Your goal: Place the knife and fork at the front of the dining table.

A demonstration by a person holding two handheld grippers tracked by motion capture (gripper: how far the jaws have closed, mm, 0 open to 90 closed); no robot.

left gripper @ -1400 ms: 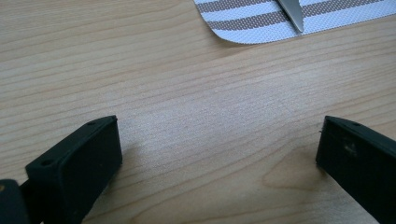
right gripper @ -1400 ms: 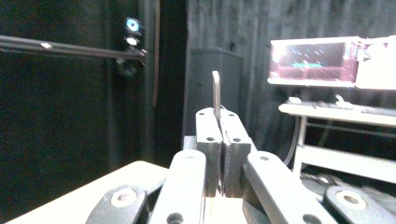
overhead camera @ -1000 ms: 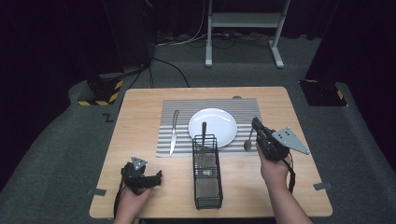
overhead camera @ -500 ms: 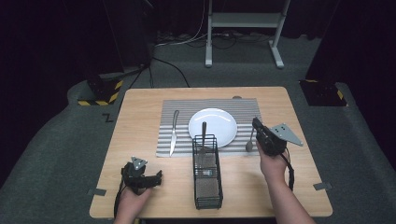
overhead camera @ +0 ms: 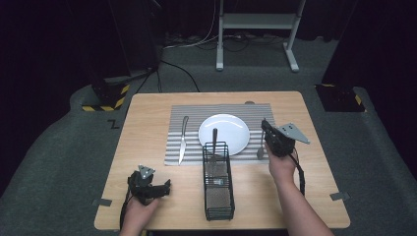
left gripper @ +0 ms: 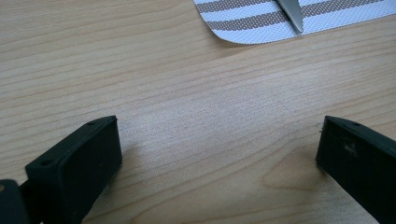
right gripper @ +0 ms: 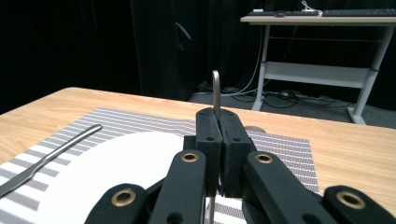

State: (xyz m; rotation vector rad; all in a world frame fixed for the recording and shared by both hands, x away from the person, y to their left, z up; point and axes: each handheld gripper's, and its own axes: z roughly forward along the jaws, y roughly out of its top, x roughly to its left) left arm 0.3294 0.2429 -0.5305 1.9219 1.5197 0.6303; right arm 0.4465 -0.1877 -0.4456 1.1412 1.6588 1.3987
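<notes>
High view. Wooden table [overhead camera: 147, 123] carrying a striped placemat [overhead camera: 192, 115] with a white plate [overhead camera: 227, 132] at its centre. A table knife [overhead camera: 182, 139] lies on the placemat's left part, long axis running from the person's side to the far side, well apart from the plate. A black wire cutlery basket [overhead camera: 218, 189] stands at the placemat's near edge, just in front of the plate; a dark-handled utensil [overhead camera: 214, 140] stands upright in its far end, and another piece of cutlery lies inside. The spoon [overhead camera: 260, 145] rests at the plate's right, bowl down at the placemat's near edge, handle rising toward the far side. The right gripper [overhead camera: 266, 127] is held up by the right hand [overhead camera: 280, 164], forearm coming in from the bottom edge, its grey plate out to the right. The left gripper [overhead camera: 164, 187] sits low at the near left of the table, held by the left hand [overhead camera: 140, 209], well apart from everything else.

Left gripper view. Jaws stand wide apart with bare table between them; a placemat corner [left gripper: 261, 23] and the knife's end [left gripper: 290, 13] lie beyond.

Right gripper view. The right gripper [right gripper: 218, 116] has its jaws pressed together on the spoon's handle [right gripper: 215, 91], which stands near upright, its end rising above the jaw tips. Plate [right gripper: 126, 158] and knife [right gripper: 51, 158] lie to the left; a desk frame stands beyond the table.
</notes>
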